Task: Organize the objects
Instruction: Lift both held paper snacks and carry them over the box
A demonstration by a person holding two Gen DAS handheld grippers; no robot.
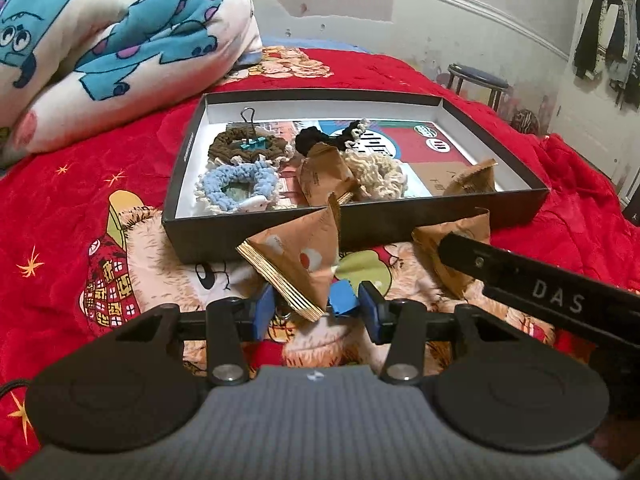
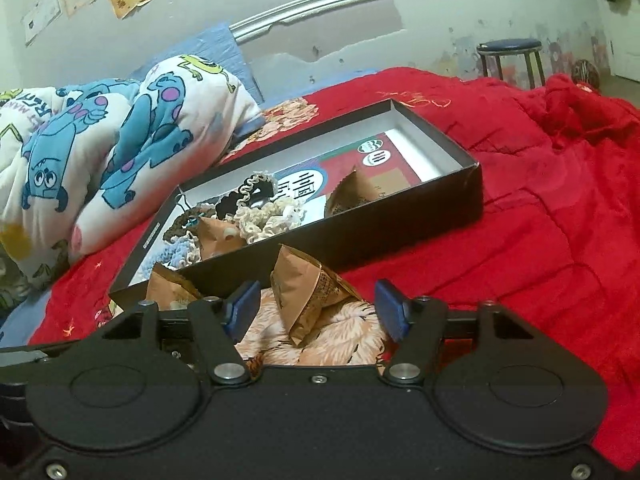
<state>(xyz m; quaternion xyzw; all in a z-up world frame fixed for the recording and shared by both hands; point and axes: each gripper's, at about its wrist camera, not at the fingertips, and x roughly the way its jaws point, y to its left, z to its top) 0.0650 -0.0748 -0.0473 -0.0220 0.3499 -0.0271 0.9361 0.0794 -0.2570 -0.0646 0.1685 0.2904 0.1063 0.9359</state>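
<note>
Bed (image 1: 520, 92): covered with a red blanket with cartoon prints; carries the box and all loose items.
Quilt (image 1: 100, 40): white with blue monster print, bunched up beyond the box's far left corner.
Box (image 1: 256, 236): black, shallow, lid off, white inside; lies flat on the bed.
Box contents: brown crocheted ring (image 1: 248, 146) with a binder clip (image 1: 254, 142) on it at the box's far left; blue scrunchie (image 1: 236, 184) at its near left; black scrunchie (image 1: 320, 138) and cream scrunchie (image 1: 376, 176) mid-box; two brown packets (image 1: 320, 178) inside, one of them at the box's near right corner.
Left tongs (image 1: 316, 308): in front of the box's near wall, partly open; a brown pyramid packet (image 1: 296, 256) stands between the blue pads, which do not visibly press on it.
Right tongs (image 2: 318, 308): wide open, in front of the box's near wall, straddling a second brown packet (image 2: 308, 292) that lies on the bed untouched.
Blue clip (image 1: 342, 300): on the bed just beside the left tongs' right pad.
</note>
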